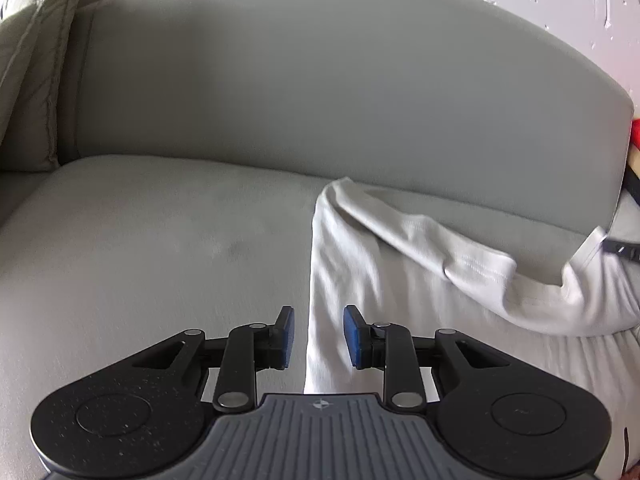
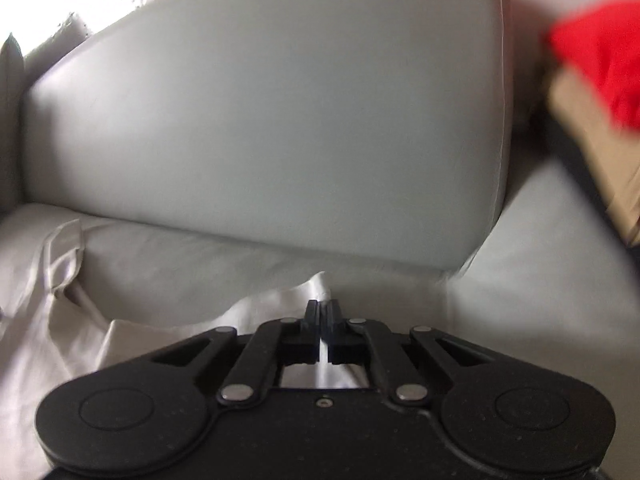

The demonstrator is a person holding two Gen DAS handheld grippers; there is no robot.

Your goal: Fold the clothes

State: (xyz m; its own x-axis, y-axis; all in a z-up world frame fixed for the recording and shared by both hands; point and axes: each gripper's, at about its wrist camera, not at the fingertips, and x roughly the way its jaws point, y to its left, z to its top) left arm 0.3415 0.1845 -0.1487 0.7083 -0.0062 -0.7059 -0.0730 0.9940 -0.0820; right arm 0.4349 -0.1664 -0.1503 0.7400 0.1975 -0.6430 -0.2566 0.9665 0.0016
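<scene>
There are no words or numbers to read in either view. The only sign is a tiny round cross mark at 12 o'clock on the grey ribbed plate (image 1: 320,436) of the left gripper (image 1: 319,334).

Soft daylight, blurred edges (fisheye)

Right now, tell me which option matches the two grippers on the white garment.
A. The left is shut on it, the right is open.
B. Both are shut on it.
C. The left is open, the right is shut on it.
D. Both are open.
C. The left gripper has its blue pads apart over the edge of the white garment, with nothing pinched, while the right gripper has its fingers closed on a fold of that cloth.
</scene>
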